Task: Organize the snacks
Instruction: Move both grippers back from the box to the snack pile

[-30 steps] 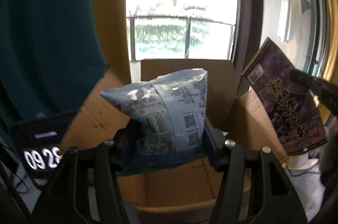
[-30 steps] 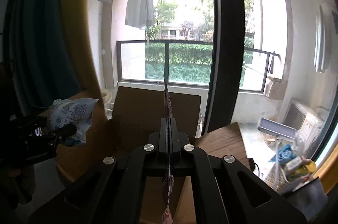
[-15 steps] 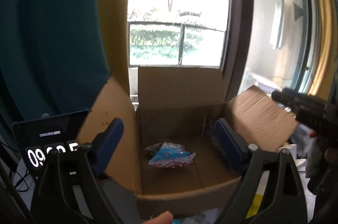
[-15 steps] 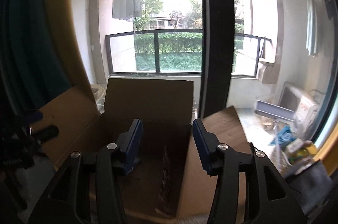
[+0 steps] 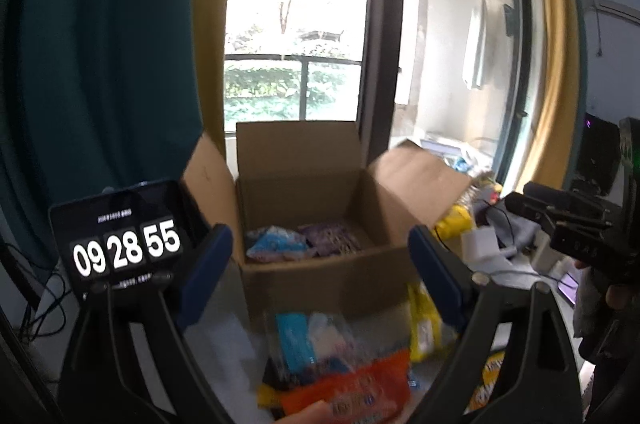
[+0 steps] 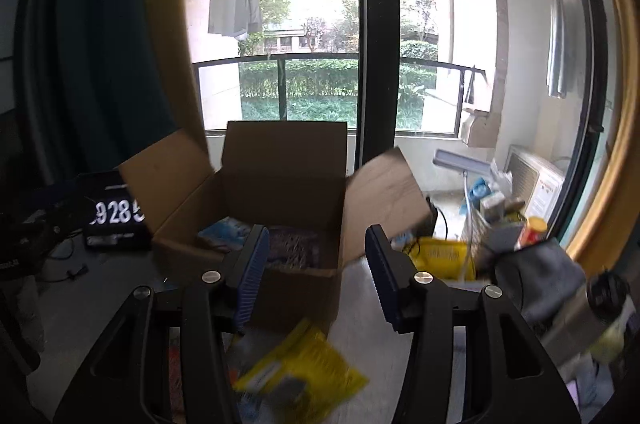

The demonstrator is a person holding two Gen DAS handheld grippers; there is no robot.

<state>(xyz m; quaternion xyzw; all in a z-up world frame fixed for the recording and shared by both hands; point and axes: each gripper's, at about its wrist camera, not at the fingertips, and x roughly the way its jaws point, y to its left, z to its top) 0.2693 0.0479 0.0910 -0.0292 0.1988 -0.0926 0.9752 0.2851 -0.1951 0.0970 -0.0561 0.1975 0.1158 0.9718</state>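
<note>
My left gripper (image 5: 320, 284) and right gripper (image 6: 314, 276) both gape, holding nothing — ahead sits the cardboard box (image 5: 320, 280), blue packet (image 5: 276, 244) and purple packet (image 5: 330, 238) inside.

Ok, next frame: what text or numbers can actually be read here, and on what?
"09 28 55": clock display, in big white digits, left of the cardboard box.
"928": the same clock in the right wrist view, ends cut off.
Small lines above and below the digits: too small to read.
Snack packets and the yellow packet: print blurred, unreadable.

The clock display (image 5: 126, 250) beside the box reads 09 28 55.
</note>
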